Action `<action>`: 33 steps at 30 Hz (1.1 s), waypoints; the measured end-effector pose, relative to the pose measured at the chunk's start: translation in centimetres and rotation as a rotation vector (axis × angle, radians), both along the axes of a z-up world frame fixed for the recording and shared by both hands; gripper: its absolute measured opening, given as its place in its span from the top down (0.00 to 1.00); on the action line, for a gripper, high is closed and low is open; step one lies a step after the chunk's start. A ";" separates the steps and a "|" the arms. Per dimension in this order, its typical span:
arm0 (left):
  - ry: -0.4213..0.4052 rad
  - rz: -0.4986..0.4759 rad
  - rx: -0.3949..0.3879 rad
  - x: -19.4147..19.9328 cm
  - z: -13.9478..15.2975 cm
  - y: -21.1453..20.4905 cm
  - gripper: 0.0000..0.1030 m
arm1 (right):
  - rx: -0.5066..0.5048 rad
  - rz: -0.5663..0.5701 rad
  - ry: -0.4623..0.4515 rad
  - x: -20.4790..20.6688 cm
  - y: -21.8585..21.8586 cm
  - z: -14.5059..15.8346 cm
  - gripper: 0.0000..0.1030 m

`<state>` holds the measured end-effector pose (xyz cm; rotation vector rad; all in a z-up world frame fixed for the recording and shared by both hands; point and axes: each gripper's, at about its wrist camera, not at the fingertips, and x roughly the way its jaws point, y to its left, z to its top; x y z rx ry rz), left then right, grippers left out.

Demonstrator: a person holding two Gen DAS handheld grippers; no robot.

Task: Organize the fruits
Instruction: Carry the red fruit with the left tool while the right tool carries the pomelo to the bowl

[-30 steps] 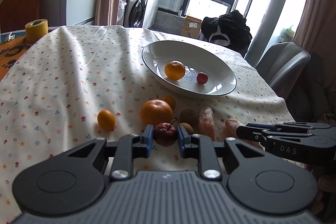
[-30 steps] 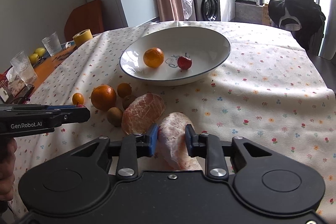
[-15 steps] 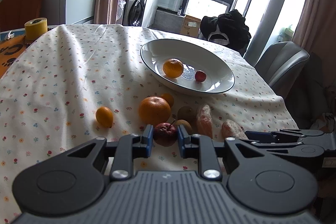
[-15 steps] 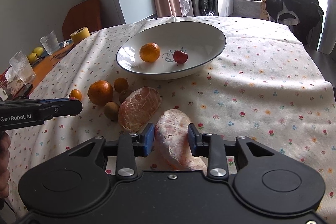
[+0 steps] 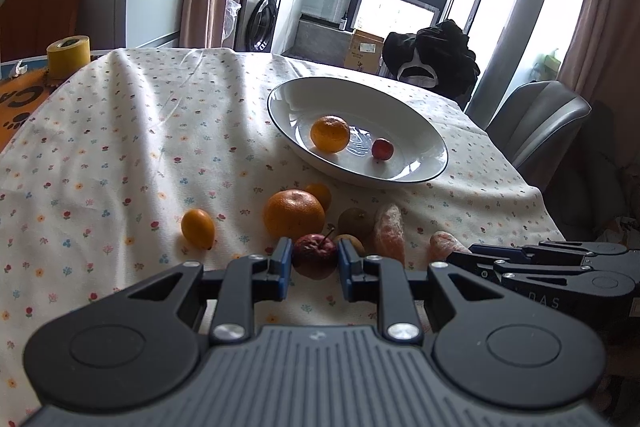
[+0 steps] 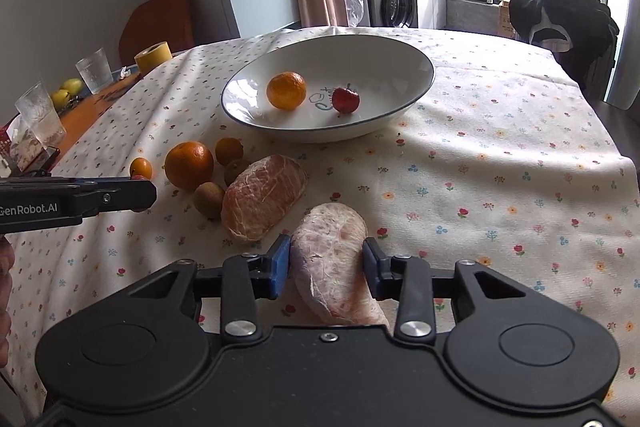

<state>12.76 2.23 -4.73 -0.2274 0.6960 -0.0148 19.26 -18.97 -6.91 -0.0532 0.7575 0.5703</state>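
My left gripper [image 5: 313, 259] is shut on a dark red apple [image 5: 314, 254], held just above the cloth. My right gripper [image 6: 326, 261] is shut on a pale peeled pomelo segment [image 6: 334, 259] low over the table. A white bowl [image 5: 416, 131] [image 6: 408, 67] holds an orange [image 5: 330, 133] and a small red fruit [image 5: 382, 149]. On the cloth lie a large orange [image 5: 293, 214], a small orange [image 5: 319, 195], a kumquat [image 5: 197, 228], two kiwis [image 6: 209, 199] and a second peeled segment [image 6: 262, 195].
A yellow tape roll [image 5: 68, 55] and drinking glasses [image 6: 94, 70] stand at the far left. A grey chair [image 5: 540, 123] stands off the table's right edge. The floral tablecloth [image 5: 120, 147] drops off at the right and near edges.
Both grippers have kept their grip and drawn back slightly with their fruit. The right gripper's jaws look a little wider around the segment than a second ago.
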 end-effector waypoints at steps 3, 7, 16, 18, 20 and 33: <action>-0.007 -0.001 0.000 0.1 0.2 0.0 0.78 | 0.010 0.003 -0.007 0.1 -0.1 0.7 0.75; -0.016 -0.001 0.001 0.2 0.6 -0.1 0.78 | 0.032 -0.002 -0.008 0.2 -0.6 1.2 0.81; -0.031 -0.011 0.004 0.7 1.1 -0.7 0.78 | 0.069 -0.028 -0.025 0.8 -2.1 2.2 0.86; -0.037 -0.013 0.009 1.0 1.4 -0.8 0.78 | 0.076 -0.032 -0.032 0.8 -2.2 2.4 0.86; -0.042 -0.014 0.015 1.3 1.7 -0.9 0.78 | 0.084 -0.034 -0.038 0.8 -2.4 2.7 0.86; -0.074 -0.030 0.046 5.0 3.4 -1.6 0.78 | 0.124 -0.055 -0.096 2.6 -2.4 5.0 0.86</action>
